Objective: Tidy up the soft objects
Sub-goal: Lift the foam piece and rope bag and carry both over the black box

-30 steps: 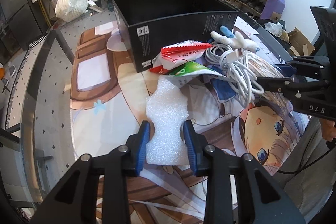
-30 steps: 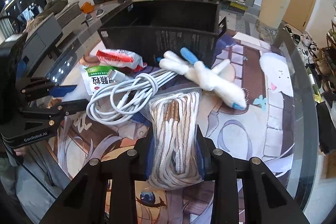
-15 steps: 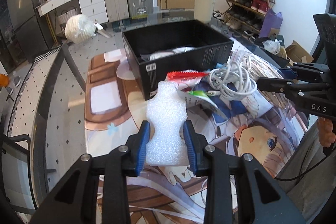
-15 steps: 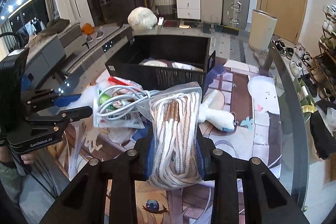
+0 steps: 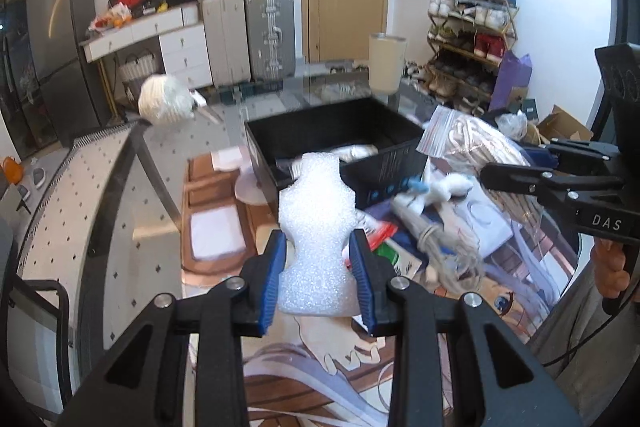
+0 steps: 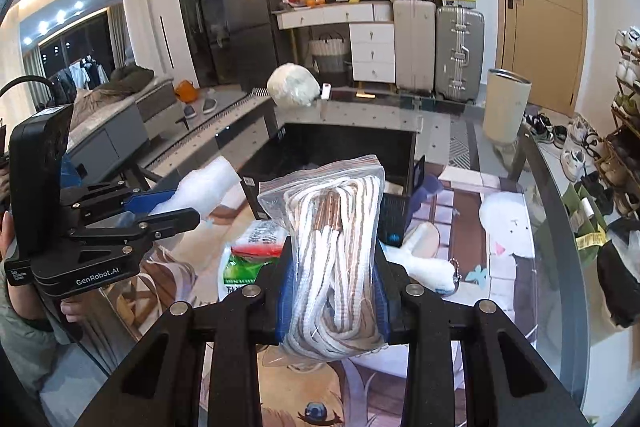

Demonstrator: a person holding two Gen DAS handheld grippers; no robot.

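Left claw [image 5: 318, 277] clamped on foam piece [image 5: 316, 223], right claw [image 6: 334, 289] clamped on bagged rope [image 6: 334, 251]; black box [image 5: 332, 139] lies just beyond both, foam nearer.

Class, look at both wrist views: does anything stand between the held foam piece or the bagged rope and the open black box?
Nothing visible does. The foam piece and bagged rope hang clear before the black box, whose top is open.

The right gripper [image 5: 516, 163], seen to the right of the left one, bears white letters "DAS" on its black body. The left gripper [image 6: 168, 207], seen left of the right one, reads "GenRobot.AI". Print on the green packet [image 6: 240, 267] below stays unreadable.
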